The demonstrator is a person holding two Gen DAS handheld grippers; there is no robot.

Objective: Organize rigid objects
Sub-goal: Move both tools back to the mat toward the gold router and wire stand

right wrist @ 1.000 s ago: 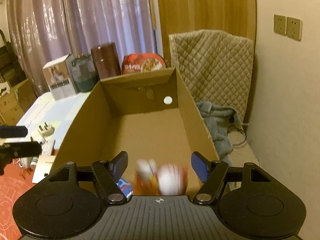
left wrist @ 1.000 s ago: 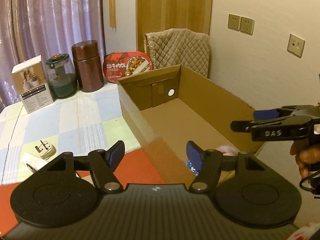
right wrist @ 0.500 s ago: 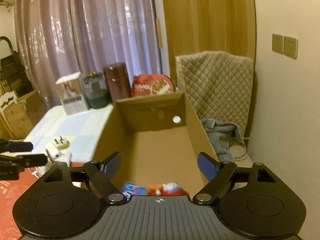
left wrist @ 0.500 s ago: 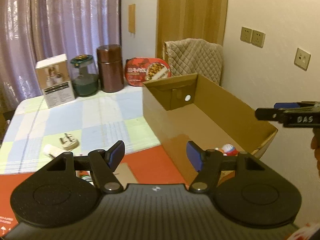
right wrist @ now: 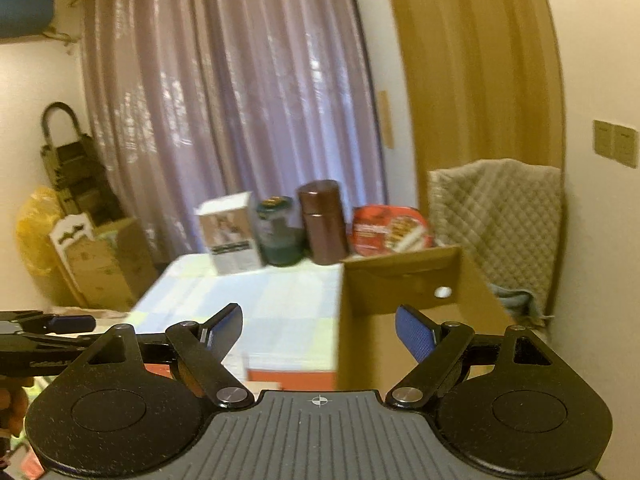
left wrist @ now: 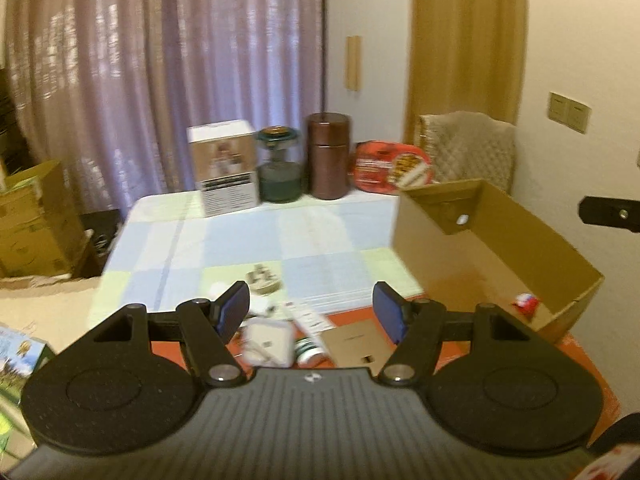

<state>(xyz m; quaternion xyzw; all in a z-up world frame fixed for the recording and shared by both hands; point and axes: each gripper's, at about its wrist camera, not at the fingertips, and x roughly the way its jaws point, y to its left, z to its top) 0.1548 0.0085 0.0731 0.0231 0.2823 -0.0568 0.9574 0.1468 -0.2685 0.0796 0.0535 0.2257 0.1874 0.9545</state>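
Both views pulled back and up versus a second ago; frames motion-blurred.

Left gripper (left wrist: 311, 312): released, nothing between blue pads, same gap as before. Was looking down into the open brown cardboard box (left wrist: 520, 248); now hangs over the near red part of the counter (left wrist: 352, 240), box shifted off to the right side of view. Below the gap, at the near edge of the checked cloth: white flat square packet (left wrist: 267, 340), green-capped small bottle (left wrist: 310, 351), white tube (left wrist: 308, 316), flat brown card piece (left wrist: 356, 340), white plug adapter (left wrist: 262, 280) further in. All blurred, details unreadable.

Red-and-white small toy-like item (left wrist: 526, 303): inside the box at its near right corner, lying on the box floor. A second ago seen as a blur dropping between the right gripper's pads; now clear of both grippers.

Right gripper (right wrist: 319, 334): released, empty, wider than a second ago. Was aimed into the box; now higher, box interior mostly out of sight, only the far wall with a white round hole (right wrist: 442, 292) showing. Its finger tip also visible at right edge of left view (left wrist: 608, 216).

Back edge of counter unchanged: white carton box (left wrist: 224, 168), green glass jar (left wrist: 278, 168), brown cylindrical canister (left wrist: 329, 156), red oval food tray (left wrist: 392, 166) propped up.

Hand on left gripper partly visible at left edge of right view (right wrist: 12, 404).
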